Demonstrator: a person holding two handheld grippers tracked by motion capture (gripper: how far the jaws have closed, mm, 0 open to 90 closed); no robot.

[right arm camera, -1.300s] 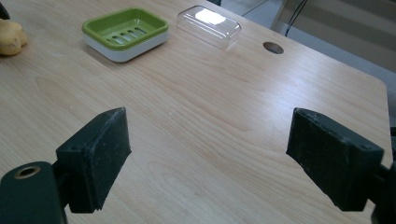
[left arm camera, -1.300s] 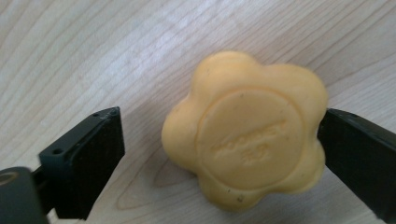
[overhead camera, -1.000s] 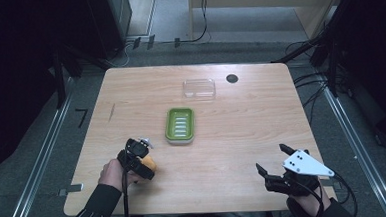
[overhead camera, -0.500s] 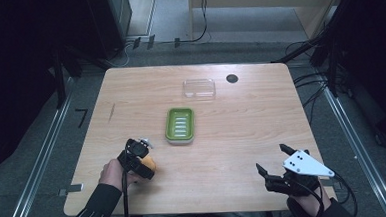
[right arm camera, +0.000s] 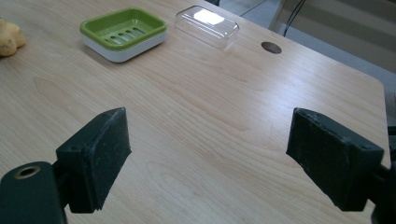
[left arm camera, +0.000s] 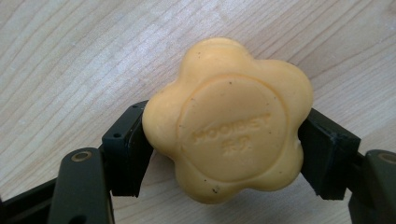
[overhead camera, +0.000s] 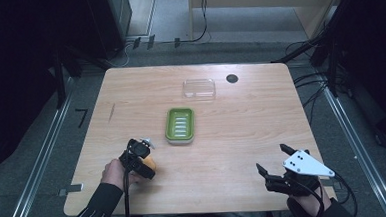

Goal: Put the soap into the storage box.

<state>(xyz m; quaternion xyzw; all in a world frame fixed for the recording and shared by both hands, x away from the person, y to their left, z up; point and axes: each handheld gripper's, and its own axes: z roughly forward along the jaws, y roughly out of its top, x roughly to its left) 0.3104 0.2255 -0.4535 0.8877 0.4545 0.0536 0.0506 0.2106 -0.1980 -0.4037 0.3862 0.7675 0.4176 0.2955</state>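
On the near left part of the wooden table, in the high view, your left gripper sits low over the board with a yellow soap peeking out beside its black body. Its jaws have just been closing, and the soap is between them. The green soap dish lies near the table's middle, a little beyond and to the right of that gripper, and a clear lid rests farther back, apart from the dish. Your right gripper hangs at the near right edge, well away from all of them, jaws spread wide with nothing between.

In the left gripper view, the flower-shaped soap fills the gap between your two black pads, and both press against its sides; it lies flat on the wood, stamped face up.

In the right gripper view, your jaws stand far apart over bare wood. Beyond them you see the dish, the lid just behind it, and the soap at the far left edge.
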